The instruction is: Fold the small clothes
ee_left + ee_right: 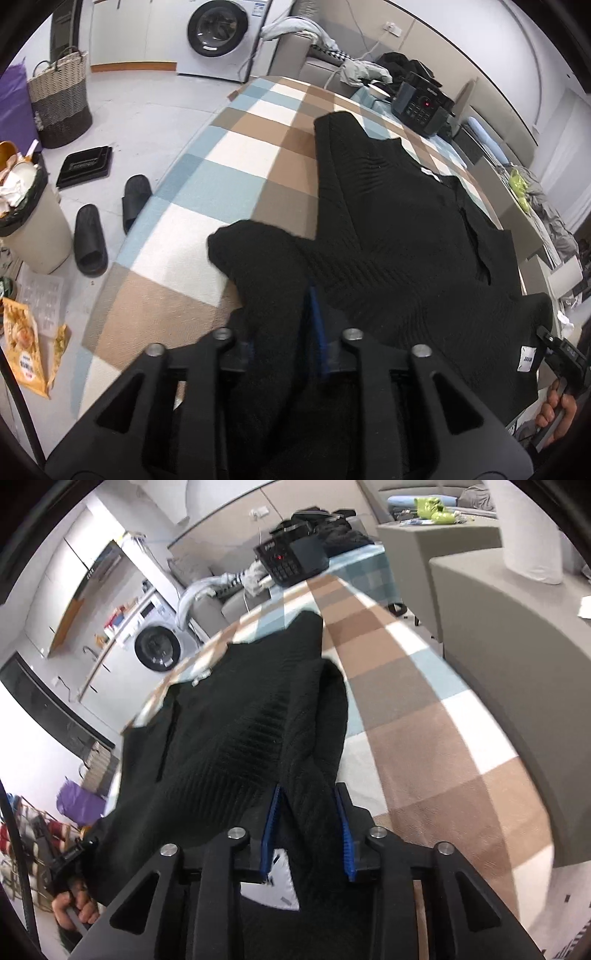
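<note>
Black knit sweater [399,221] held at both near corners over the checked bench [229,155].
Left hand-held gripper [284,343] has a bunched sleeve between its jaws; whether they press, I cannot tell. Right hand-held gripper [308,827] pinches a fold between blue pads [345,830], the garment stretching ahead of both.

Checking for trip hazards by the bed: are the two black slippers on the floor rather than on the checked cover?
Yes, both black slippers lie on the pale floor beside the checked cover.
</note>
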